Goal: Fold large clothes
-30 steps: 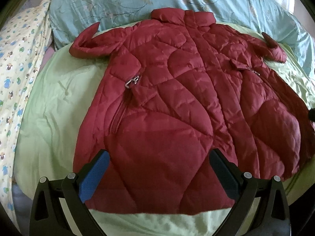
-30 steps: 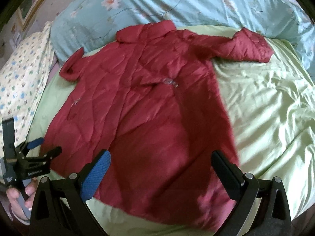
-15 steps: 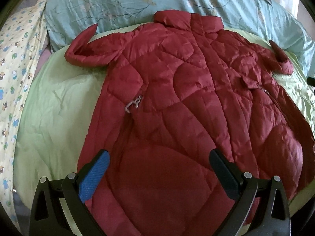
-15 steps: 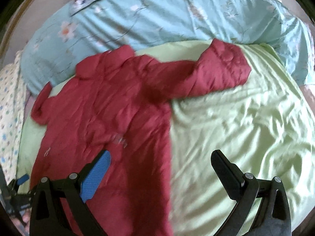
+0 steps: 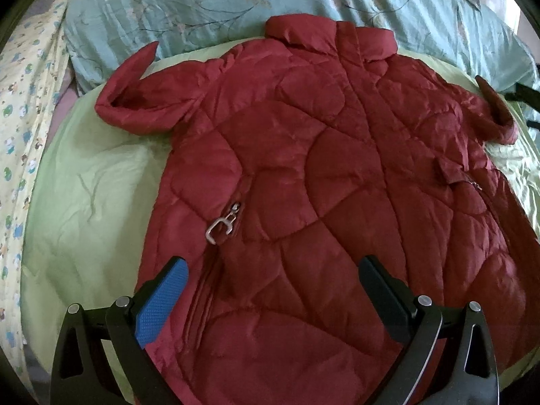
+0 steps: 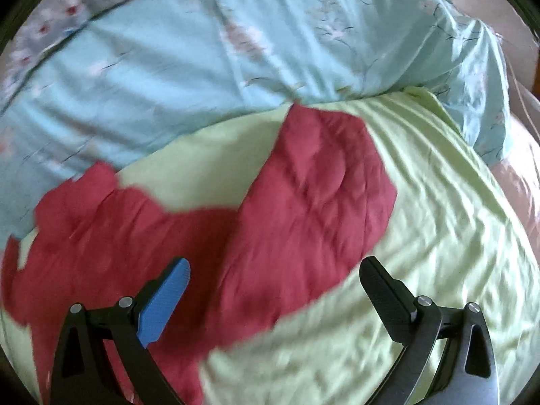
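A dark red quilted coat (image 5: 320,182) lies flat on a light green bedsheet (image 5: 87,189), collar (image 5: 324,33) toward the pillows, both sleeves spread out. A metal zipper pull (image 5: 224,224) shows on its left pocket. My left gripper (image 5: 271,276) is open and empty, hovering over the coat's lower body. In the right wrist view my right gripper (image 6: 275,280) is open and empty, just short of the coat's right sleeve (image 6: 314,195), whose cuff end lies on the green sheet (image 6: 438,222). The view is blurred.
A light blue floral duvet (image 5: 209,3) is bunched along the head of the bed and also shows in the right wrist view (image 6: 236,50). A yellow patterned sheet (image 5: 23,108) hangs at the left. The other gripper's dark tip (image 5: 526,96) shows at the right edge.
Both grippers have moved forward toward the head of the bed. The right one has swung right, from over the coat's hem to the right sleeve. Both stay open.
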